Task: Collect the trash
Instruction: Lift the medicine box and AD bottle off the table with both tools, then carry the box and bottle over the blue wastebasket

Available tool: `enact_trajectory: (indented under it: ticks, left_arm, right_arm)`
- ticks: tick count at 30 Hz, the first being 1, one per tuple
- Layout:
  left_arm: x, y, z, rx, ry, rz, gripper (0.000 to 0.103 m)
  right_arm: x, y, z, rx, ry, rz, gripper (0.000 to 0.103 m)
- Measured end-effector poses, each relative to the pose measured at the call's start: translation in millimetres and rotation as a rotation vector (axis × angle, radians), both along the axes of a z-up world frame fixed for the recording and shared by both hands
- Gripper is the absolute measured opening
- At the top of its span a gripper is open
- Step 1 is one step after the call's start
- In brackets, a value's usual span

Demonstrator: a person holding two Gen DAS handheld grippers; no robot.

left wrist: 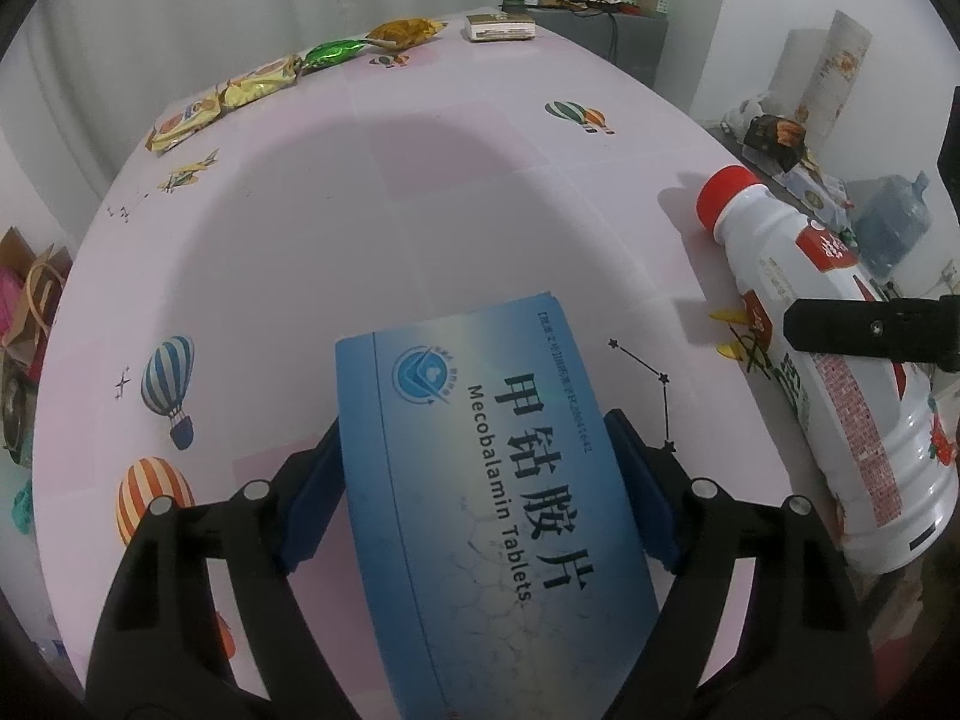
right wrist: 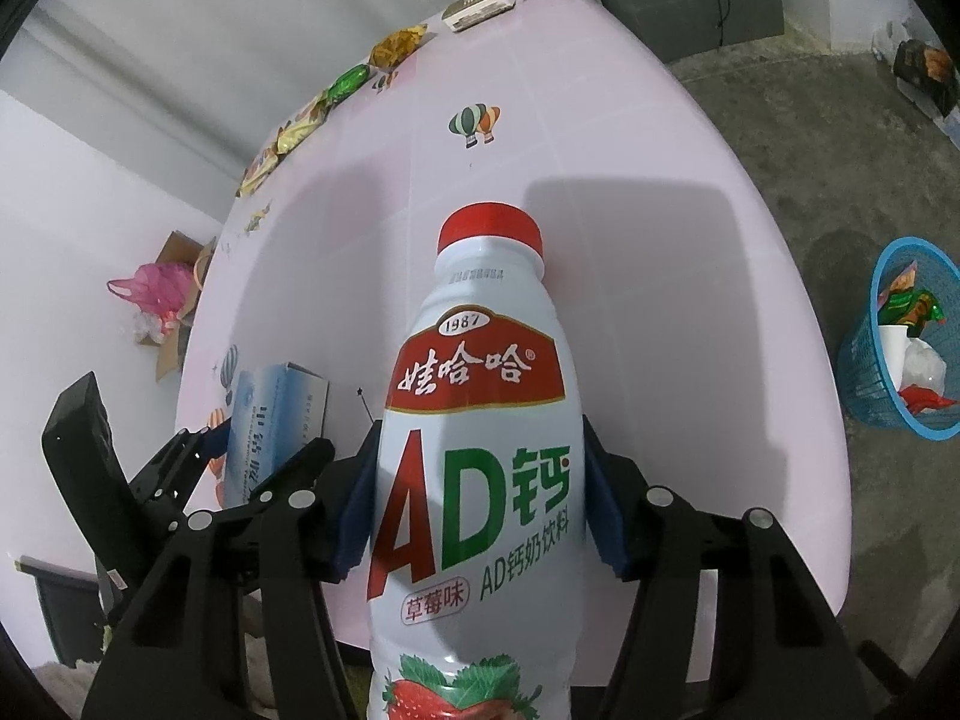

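Left wrist view: left gripper [left wrist: 477,474] spread wide, blue pads [left wrist: 639,492] closed against both long sides of a blue medicine box [left wrist: 480,480] marked "Mecobalamin Tablets"; box gripped, its far end over the pink tablecloth [left wrist: 372,192]. To the right, a white drink bottle [left wrist: 828,348] with red cap [left wrist: 723,198], lying along the table edge, crossed by a black finger of the other gripper. Along the far left edge, a row of snack wrappers [left wrist: 240,90] in yellow, a green wrapper [left wrist: 330,53] and an orange-brown wrapper [left wrist: 405,31]; a small cardboard box [left wrist: 501,27] at the far corner. Right wrist view: right gripper [right wrist: 483,498] about half spread, blue pads [right wrist: 603,510] pressed on both sides of the white drink bottle [right wrist: 474,468] at the label, cap [right wrist: 489,231] pointing away; bottle held. Whether the bottle's far end touches the tablecloth [right wrist: 660,312] cannot be told. Left gripper [right wrist: 264,468] visible at lower left with the blue medicine box [right wrist: 270,420] between its fingers. On the concrete floor at right, well apart from the table, a blue mesh basket [right wrist: 864,372] containing wrappers and a white cup. Same row of snack wrappers [right wrist: 288,138] along the far table edge.
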State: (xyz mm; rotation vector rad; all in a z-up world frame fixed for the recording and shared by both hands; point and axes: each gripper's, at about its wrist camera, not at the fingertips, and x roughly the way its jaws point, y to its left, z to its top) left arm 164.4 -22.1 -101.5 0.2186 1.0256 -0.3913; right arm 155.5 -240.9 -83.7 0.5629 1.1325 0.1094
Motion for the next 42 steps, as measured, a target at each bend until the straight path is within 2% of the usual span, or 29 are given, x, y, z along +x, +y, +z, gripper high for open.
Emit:
enact_trajectory:
  ticks: [4, 11, 29, 37, 42]
  left_arm:
    - [-1.1, -0.8, 0.2, 0.0, -0.004, -0.002, 0.077]
    - [-3.9, -3.9, 1.1, 0.005, -0.019, -0.016, 0.075]
    - [-11.0, -5.1, 17.7, -0.02, -0.073, -0.03, 0.074]
    - [-14.0, -11.2, 36.1, -0.065, -0.095, -0.076, 0.073]
    - [-12.9, -41.7, 58.1, -0.104, -0.119, -0.161, 0.073]
  right_arm:
    - [-1.3, 1.9, 0.2, -0.02, -0.008, -0.002, 0.058]
    - [-6.1, -0.5, -0.8, 0.005, -0.023, -0.021, 0.057]
    - [-20.9, -10.5, -2.0, 0.115, -0.052, -0.086, 0.057]
    - [-38.8, -21.8, 6.8, 0.218, -0.13, -0.149, 0.057]
    - [-69.3, -53.3, 24.1, 0.254, -0.224, -0.261, 0.057]
